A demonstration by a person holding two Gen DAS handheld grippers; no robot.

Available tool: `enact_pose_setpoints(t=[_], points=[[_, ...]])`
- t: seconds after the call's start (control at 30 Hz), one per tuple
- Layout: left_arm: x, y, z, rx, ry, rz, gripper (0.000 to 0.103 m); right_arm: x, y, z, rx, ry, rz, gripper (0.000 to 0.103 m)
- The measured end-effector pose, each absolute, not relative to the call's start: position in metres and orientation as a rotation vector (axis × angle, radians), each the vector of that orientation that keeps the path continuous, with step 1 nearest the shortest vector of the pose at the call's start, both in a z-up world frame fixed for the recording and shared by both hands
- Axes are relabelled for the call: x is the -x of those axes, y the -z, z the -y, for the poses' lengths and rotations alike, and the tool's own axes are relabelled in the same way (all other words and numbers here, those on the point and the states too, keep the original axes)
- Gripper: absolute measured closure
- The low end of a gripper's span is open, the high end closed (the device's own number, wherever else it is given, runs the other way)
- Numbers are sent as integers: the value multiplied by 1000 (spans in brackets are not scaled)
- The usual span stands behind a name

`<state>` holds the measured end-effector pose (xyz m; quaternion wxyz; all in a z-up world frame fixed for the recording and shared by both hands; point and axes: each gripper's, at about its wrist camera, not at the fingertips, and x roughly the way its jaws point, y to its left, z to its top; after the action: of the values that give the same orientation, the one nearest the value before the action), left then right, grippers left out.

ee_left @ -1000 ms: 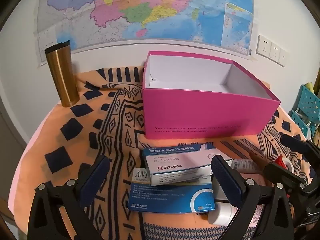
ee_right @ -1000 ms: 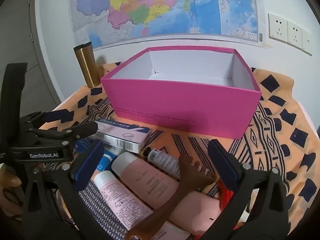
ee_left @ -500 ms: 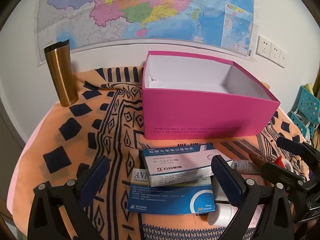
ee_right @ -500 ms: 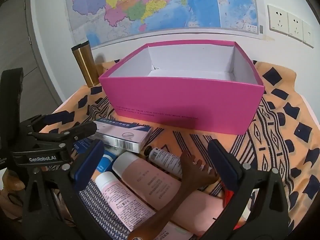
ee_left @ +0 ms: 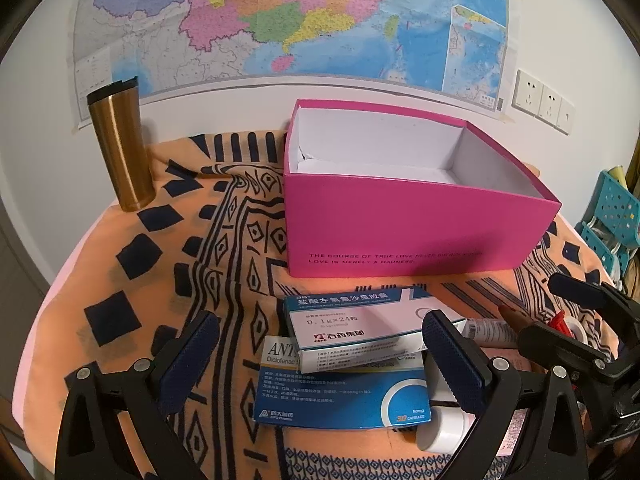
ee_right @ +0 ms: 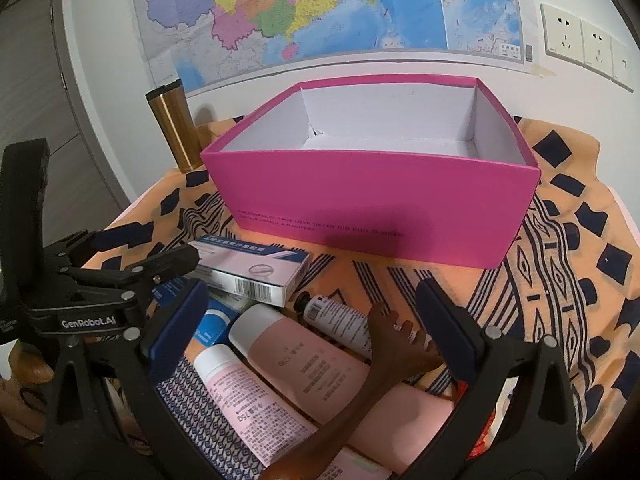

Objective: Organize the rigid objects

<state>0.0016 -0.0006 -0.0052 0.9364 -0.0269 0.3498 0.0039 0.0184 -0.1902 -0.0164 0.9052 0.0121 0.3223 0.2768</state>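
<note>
An open pink box (ee_left: 408,220) with a white inside stands at the back of the table; it also shows in the right wrist view (ee_right: 372,196). In front of it lies a pile: a white and blue medicine carton (ee_left: 356,326) on top of a blue carton (ee_left: 340,400), pink tubes (ee_right: 320,368), a small white bottle (ee_right: 340,322) and a brown hand-shaped scratcher (ee_right: 384,360). My left gripper (ee_left: 320,364) is open, its fingers either side of the cartons. My right gripper (ee_right: 312,328) is open over the tubes and scratcher.
A gold tumbler (ee_left: 120,148) stands at the back left on the orange patterned cloth (ee_left: 160,272). A map hangs on the wall behind. Wall sockets (ee_right: 580,46) are at the right. A teal perforated basket (ee_left: 612,216) is off the table's right edge.
Both grippers have shifted only slightly; the right wrist view has risen a little toward the pink box. Nothing has been picked up.
</note>
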Motion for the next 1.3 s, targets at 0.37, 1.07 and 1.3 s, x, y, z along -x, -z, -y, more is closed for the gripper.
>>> enact_pose_setpoints(t=[0.37, 1.07, 1.3], points=[[-2, 7, 2, 51, -5, -719, 0, -21, 18, 187, -28, -587, -675, 0], [-3, 8, -3, 60, 0, -718, 0, -28, 20, 182, -25, -622, -698, 0], [-9, 9, -23, 104, 59, -741, 3, -46, 26, 166, -13, -703, -766, 8]])
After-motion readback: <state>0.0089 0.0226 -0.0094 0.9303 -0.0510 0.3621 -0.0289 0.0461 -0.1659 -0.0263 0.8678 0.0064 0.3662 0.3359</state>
